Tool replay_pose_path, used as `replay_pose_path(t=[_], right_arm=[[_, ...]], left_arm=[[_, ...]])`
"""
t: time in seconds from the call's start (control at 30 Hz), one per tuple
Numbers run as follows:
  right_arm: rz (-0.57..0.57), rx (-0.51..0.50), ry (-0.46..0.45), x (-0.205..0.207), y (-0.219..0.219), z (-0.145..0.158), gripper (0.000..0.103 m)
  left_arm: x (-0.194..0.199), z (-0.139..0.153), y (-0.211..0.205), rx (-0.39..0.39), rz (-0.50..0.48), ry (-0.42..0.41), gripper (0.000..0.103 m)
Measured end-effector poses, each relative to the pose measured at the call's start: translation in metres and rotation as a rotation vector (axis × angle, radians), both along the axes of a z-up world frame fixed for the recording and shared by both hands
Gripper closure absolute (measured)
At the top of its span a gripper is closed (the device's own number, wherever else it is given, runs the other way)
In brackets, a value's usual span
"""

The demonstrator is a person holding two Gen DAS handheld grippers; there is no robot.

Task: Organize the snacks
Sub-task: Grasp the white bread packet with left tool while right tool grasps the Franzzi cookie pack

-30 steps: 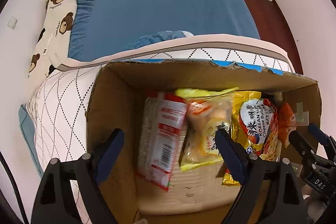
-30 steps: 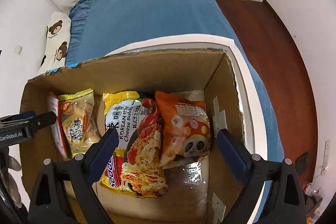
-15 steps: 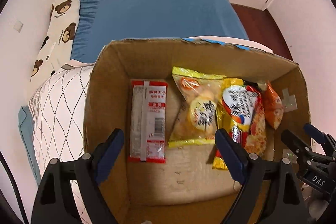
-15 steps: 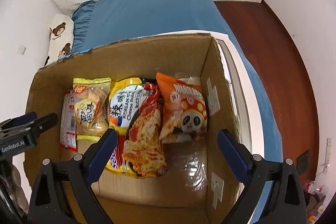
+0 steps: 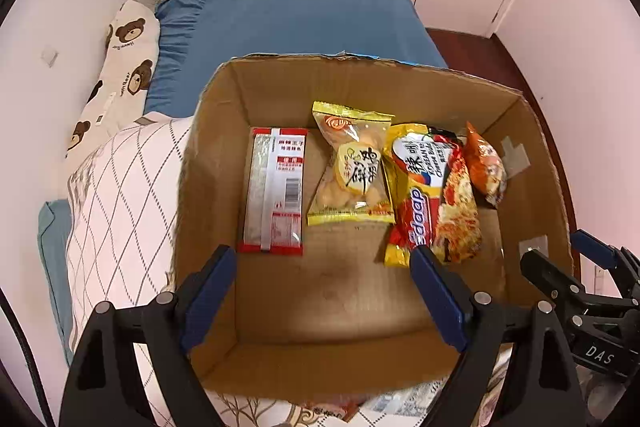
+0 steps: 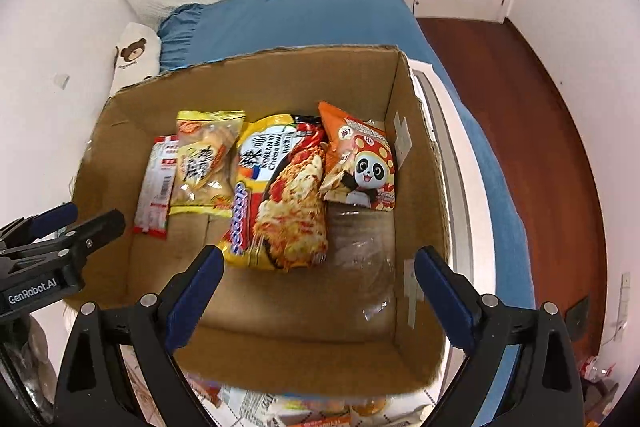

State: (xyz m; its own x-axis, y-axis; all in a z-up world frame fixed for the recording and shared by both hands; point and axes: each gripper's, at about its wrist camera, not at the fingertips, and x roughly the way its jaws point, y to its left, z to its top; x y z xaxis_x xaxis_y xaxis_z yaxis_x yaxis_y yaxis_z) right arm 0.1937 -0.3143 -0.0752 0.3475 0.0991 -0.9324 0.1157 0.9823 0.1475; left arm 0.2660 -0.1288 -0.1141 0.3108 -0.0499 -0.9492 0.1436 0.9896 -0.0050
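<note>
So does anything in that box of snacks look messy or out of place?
Mostly tidy: four packets lie in a row in the cardboard box. The noodle packet overlaps the panda snack bag, which tilts. The box's top edge looks ragged, with loose clear plastic on its floor.

Noodle packet (image 6: pixel 276 191): "KOREAN Cheese"; hand-held gripper (image 6: pixel 60 227): seemingly "GenRobot.AI".
</note>
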Motion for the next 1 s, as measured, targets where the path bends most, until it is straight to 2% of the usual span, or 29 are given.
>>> replay_pose_path(t=[0.3,0.5,0.63,0.73,0.83,1.0], right_arm=[[0.036,-0.007,-0.092,-0.051,0.017,0.039,0.005],[0.034,0.007,-0.147,-0.085,0.024,0.064,0.005],[0.029,0.031,-0.148,-0.11,0.021,0.067,0.005],[0.006,0.058,-0.115,-0.131,0.012,0.051,0.005],[-0.031,0.079,-0.064,-0.151,-0.001,0.026,0.005],[-0.238,0.231,0.068,-0.198,-0.051,-0.036,0.005]], left_arm=[[-0.062,0.039,0.007,-0.028,-0.008,-0.121,0.014],[-0.096,0.061,0.012,-0.052,-0.011,-0.166,0.014],[-0.12,0.067,0.018,-0.066,-0.003,-0.177,0.014],[-0.139,0.053,0.019,-0.052,-0.003,-0.154,0.014],[-0.153,0.02,0.013,-0.05,-0.028,-0.062,0.014],[-0.16,-0.044,-0.01,-0.029,-0.063,0.099,0.014]])
